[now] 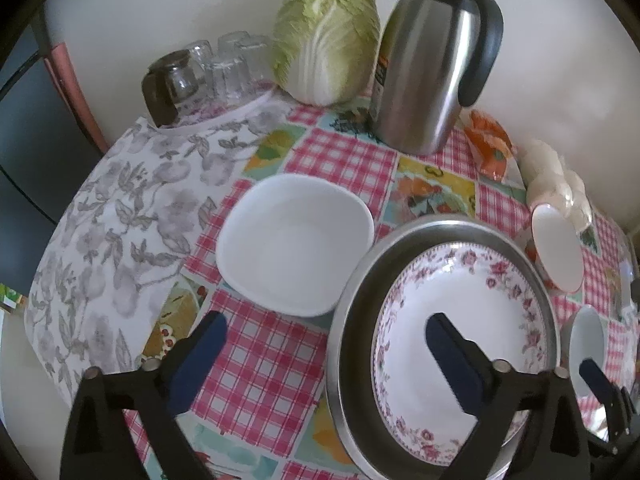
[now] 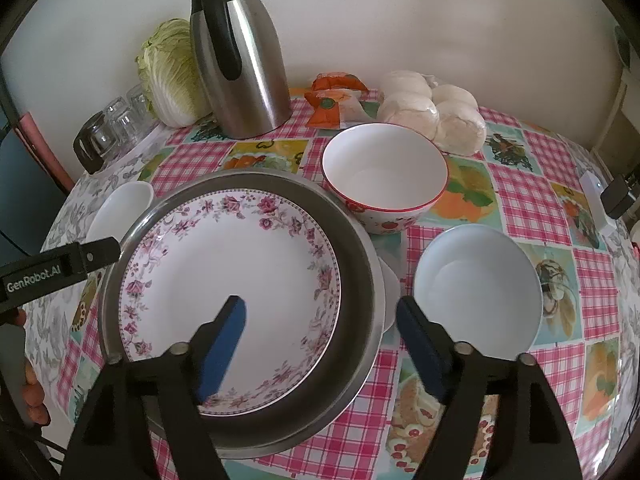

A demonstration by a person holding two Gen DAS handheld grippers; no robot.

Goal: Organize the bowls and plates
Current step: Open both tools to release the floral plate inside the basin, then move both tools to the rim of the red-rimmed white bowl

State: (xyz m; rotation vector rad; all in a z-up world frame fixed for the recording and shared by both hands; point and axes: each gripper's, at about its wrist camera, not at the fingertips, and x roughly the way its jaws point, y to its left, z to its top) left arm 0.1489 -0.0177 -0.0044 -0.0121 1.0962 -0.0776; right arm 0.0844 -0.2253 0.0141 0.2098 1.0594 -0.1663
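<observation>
At the wall — a steel jug (image 2: 240,60), cabbage (image 2: 170,74), upturned glasses (image 1: 224,70) — beside bagged buns (image 2: 436,110).

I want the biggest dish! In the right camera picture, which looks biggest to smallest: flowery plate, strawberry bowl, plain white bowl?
1. Flowery plate, clearly largest.
2. Plain white bowl and strawberry bowl look alike; the white one sits nearer the camera, so I can't rank them.

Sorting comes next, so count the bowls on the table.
3: squarish white bowl left of the metal pan, red-rimmed bowl behind it, plain white bowl to its right. Something white under the pan may be another.
</observation>
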